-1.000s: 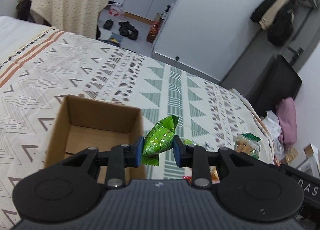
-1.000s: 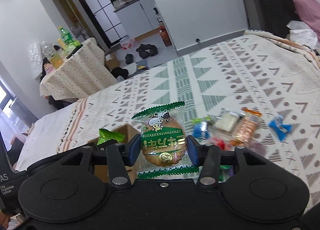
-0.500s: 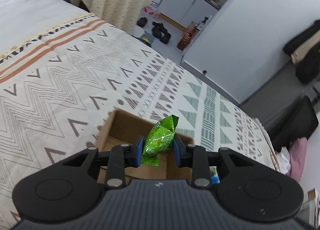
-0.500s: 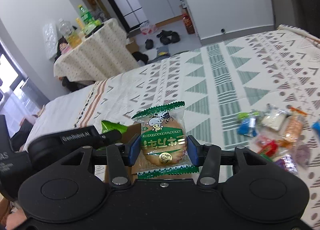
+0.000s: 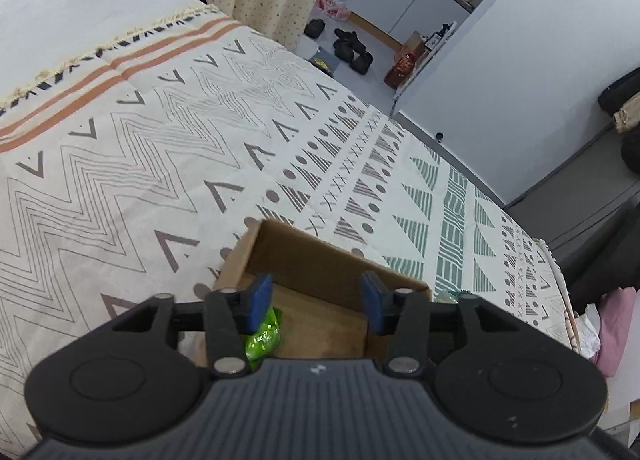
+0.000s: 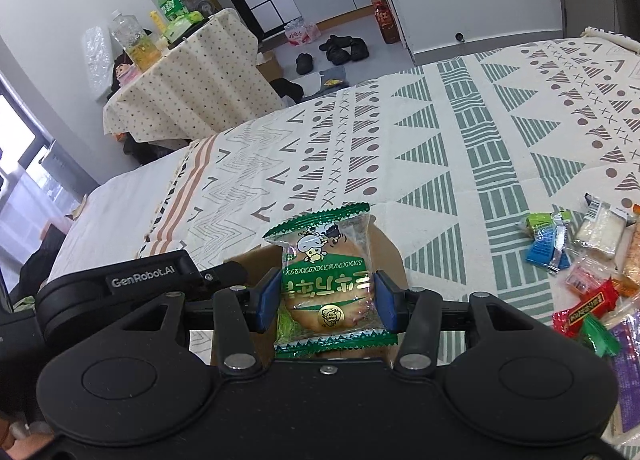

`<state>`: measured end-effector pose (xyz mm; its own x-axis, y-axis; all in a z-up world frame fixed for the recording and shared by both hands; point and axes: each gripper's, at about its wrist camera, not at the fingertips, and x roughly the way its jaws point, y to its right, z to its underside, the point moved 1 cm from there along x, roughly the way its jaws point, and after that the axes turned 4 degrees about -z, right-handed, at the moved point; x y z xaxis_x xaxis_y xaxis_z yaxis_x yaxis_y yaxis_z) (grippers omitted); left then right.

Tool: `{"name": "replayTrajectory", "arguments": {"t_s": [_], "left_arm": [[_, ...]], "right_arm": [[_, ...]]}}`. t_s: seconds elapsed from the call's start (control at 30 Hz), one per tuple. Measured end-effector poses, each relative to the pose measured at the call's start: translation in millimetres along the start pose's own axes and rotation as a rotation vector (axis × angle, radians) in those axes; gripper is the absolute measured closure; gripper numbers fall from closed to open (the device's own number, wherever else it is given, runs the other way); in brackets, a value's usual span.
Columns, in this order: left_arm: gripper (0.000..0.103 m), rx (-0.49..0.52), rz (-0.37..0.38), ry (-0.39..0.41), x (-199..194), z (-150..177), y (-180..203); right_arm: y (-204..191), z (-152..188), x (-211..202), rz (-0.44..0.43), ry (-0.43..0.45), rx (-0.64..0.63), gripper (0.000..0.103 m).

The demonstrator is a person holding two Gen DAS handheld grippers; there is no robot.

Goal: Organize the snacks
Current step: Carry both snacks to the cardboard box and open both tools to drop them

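An open cardboard box [image 5: 320, 260] sits on the patterned bedspread. My left gripper [image 5: 316, 298] is open over the box, and the green snack packet [image 5: 264, 336] lies inside it, partly hidden behind the left finger. My right gripper [image 6: 326, 296] is shut on a clear, green-edged pastry packet [image 6: 326, 276] and holds it over the same box [image 6: 390, 256]. The left gripper's body [image 6: 120, 288] shows at the lower left of the right wrist view. A pile of loose wrapped snacks [image 6: 588, 260] lies on the bedspread to the right.
The bedspread [image 5: 140, 163] stretches left and far of the box. A table with a dotted cloth [image 6: 188, 79] holding bottles stands beyond the bed. Shoes [image 5: 352, 51] lie on the floor by a white partition. A pink cloth [image 5: 616, 332] lies off the bed's right edge.
My left gripper opened and the green packet dropped into the box. My right gripper carried the pastry packet leftward over the box.
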<state>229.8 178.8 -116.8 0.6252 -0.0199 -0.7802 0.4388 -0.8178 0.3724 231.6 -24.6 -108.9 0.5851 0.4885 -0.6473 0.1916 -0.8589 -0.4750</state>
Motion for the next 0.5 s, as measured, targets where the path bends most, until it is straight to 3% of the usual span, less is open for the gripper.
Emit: {"name": "replayTrajectory", "arguments": {"t_s": [0.13,0.33,0.5], "left_arm": [[0.028,-0.017,-0.037,0.002,-1,-1,-1],[0.016,0.024,-0.051,-0.012,-5,7,13],[0.011,0.089,-0.061,-0.037,-8,19,30]], "right_arm": [[1,-5,4,-0.027,0.01,0.011,0.051],[18,-5,-14,-0.013,0.044,0.042,0.029],[40,1,-37,0.034,0.056,0.053,0.026]]}}
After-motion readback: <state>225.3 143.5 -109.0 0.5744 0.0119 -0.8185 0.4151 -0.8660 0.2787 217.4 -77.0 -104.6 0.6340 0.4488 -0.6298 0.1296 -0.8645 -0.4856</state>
